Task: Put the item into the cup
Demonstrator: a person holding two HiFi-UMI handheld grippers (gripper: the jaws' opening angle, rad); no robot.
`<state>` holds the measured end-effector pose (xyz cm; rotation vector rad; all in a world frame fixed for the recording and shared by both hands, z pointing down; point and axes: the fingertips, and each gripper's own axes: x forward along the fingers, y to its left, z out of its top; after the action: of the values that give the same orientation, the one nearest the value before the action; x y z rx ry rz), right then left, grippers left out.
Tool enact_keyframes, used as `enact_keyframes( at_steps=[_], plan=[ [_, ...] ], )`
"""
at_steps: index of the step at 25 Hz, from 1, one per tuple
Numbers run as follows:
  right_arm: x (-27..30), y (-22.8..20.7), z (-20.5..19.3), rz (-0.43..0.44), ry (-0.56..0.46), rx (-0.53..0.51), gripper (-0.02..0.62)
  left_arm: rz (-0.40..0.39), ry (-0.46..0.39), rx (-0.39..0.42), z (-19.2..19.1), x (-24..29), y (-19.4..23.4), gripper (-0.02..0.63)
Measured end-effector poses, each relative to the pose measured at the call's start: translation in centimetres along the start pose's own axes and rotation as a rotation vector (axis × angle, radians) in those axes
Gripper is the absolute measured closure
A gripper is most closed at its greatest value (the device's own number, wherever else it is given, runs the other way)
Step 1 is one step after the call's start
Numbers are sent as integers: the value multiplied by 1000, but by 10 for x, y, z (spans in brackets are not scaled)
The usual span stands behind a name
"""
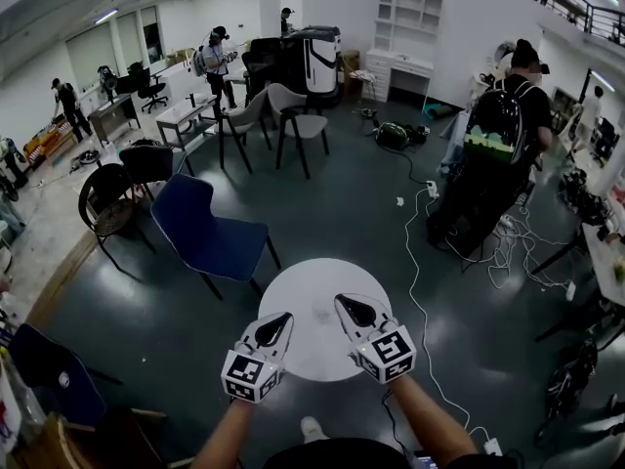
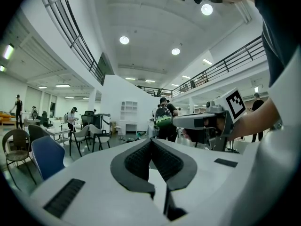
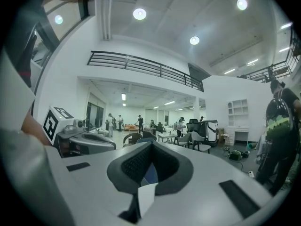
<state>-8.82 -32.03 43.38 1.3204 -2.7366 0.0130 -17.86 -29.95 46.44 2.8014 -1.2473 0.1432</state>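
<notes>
Now left gripper (image 1: 282, 318) and right gripper (image 1: 345, 302) hover over table (image 1: 305, 283).

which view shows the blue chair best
The head view: the blue chair shows whole, seat, back and legs, just beyond the round white table to its left. The left gripper view catches only part of it at lower left. The right gripper view gives no clear sight of it.
</notes>
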Motion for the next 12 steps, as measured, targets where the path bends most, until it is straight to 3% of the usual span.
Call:
enact_keyframes(
  at_steps=[12],
  plan=[
    [-65, 9, 1, 9, -4, -2, 581, 24, -10, -1, 3, -23, -57, 589]
  ],
)
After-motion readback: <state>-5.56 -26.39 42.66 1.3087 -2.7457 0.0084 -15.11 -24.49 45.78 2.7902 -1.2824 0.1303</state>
